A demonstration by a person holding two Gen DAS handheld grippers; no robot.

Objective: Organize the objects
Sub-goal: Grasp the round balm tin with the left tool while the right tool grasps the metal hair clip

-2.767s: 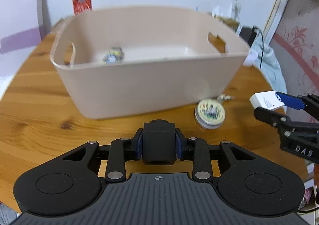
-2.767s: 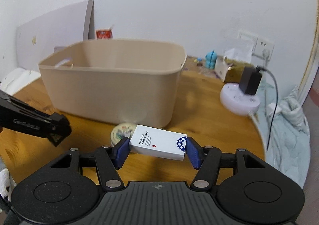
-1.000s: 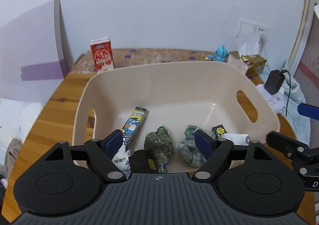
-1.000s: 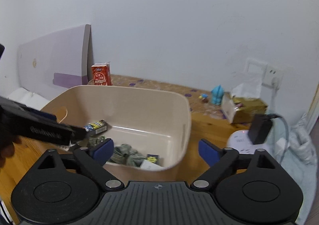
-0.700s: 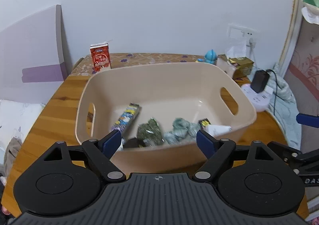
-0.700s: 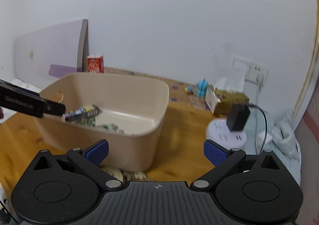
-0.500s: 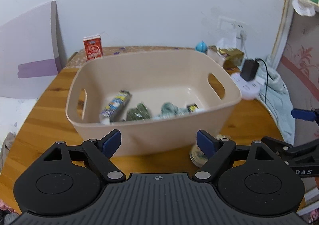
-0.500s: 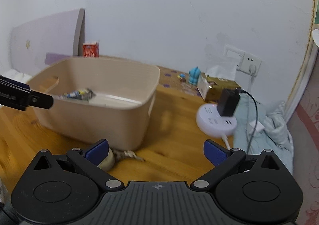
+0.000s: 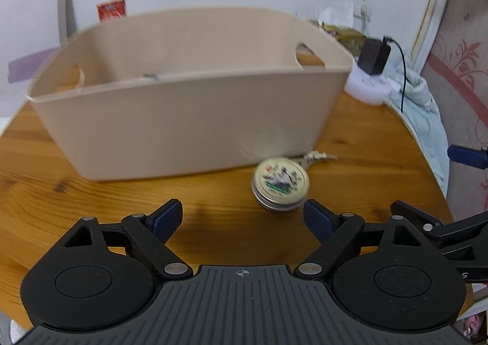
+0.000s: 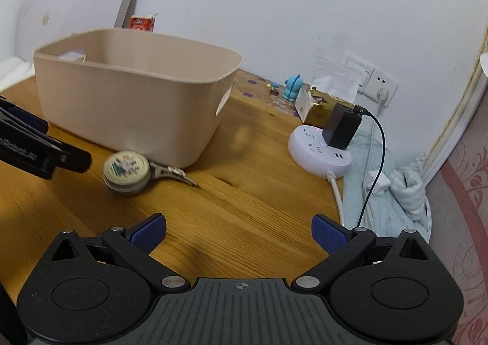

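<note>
A beige plastic bin (image 9: 189,119) (image 10: 134,100) stands on the round wooden table (image 9: 36,192). In front of its near right corner lies a small round tin (image 9: 280,183) (image 10: 126,170) with a picture on the lid. Against the tin rests a silver hair clip (image 9: 315,158) (image 10: 170,174). My left gripper (image 9: 242,219) hangs low over the table just short of the tin, its jaws opening with nothing between them. My right gripper (image 10: 238,233) stands open and empty over bare wood, to the right of the tin. The bin's contents are hidden behind its wall.
A white round power strip (image 10: 318,149) with a black charger (image 10: 341,128) sits near the table's right edge, above a light blue cloth (image 10: 393,201). A red carton (image 10: 142,23), a blue figurine (image 10: 292,87) and a gold box (image 10: 320,113) stand along the wall.
Both grippers have drawn back from above the bin and sunk toward the table. The items inside the bin have dropped out of sight behind its wall, and the tin and clip came into view.
</note>
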